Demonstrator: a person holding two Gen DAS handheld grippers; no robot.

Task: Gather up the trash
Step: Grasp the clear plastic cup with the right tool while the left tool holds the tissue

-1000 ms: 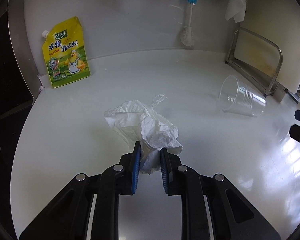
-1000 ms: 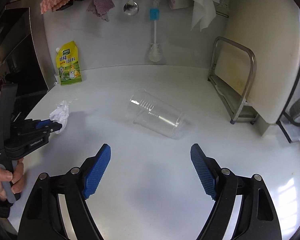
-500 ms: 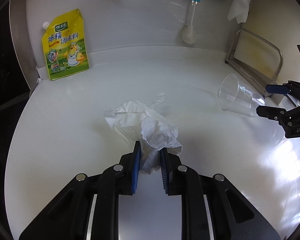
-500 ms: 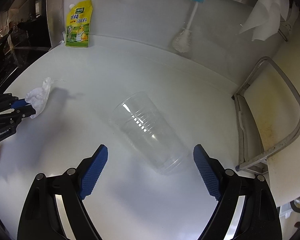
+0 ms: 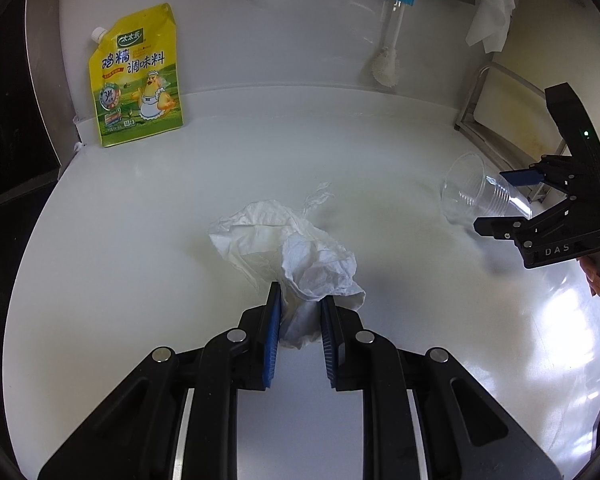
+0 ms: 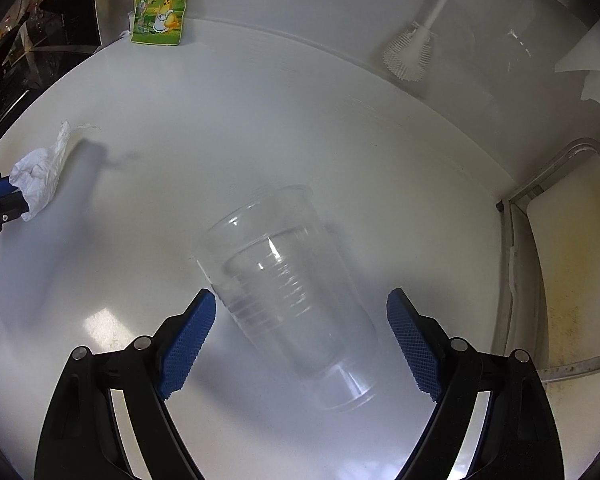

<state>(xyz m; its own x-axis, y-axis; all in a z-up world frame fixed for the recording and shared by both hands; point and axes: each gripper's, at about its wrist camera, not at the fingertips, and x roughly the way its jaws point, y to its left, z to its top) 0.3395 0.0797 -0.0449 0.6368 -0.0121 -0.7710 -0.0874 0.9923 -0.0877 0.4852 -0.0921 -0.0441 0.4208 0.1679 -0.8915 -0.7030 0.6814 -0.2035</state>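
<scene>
I find my left gripper [image 5: 299,312] clamped on a crumpled white tissue [image 5: 288,248]: its ribbed blue pads [image 5: 273,332] stand close together with the wad's lower fold pinched between them. The tissue is soft, creased paper, bunched into an irregular lump with one thin twisted tail pointing away from me; the bulk of it spreads beyond the fingertips, above the glossy white countertop [image 5: 140,240].

My right gripper [image 6: 300,316] stands with its jaws wide apart, at about their fullest spread, having just been opening a little further. A clear plastic cup [image 6: 284,280] lies on its side on the counter between the two textured blue pads [image 6: 188,336]. The left pad's tip sits right at the cup's wall; I cannot tell whether it touches. The right pad stands clear of it. The cup is thin, transparent and tapered, with moulded horizontal ridges round its middle; its wide rim faces away from me and its narrow base points toward the gripper.

A yellow spouted seasoning pouch [image 5: 136,80] of printed glossy film leans upright against the white back wall. A white brush with a blue handle end [image 6: 412,48] hangs on that wall. At the right stands a tubular steel rack [image 6: 540,184] holding a pale, stained board [image 6: 580,260].
</scene>
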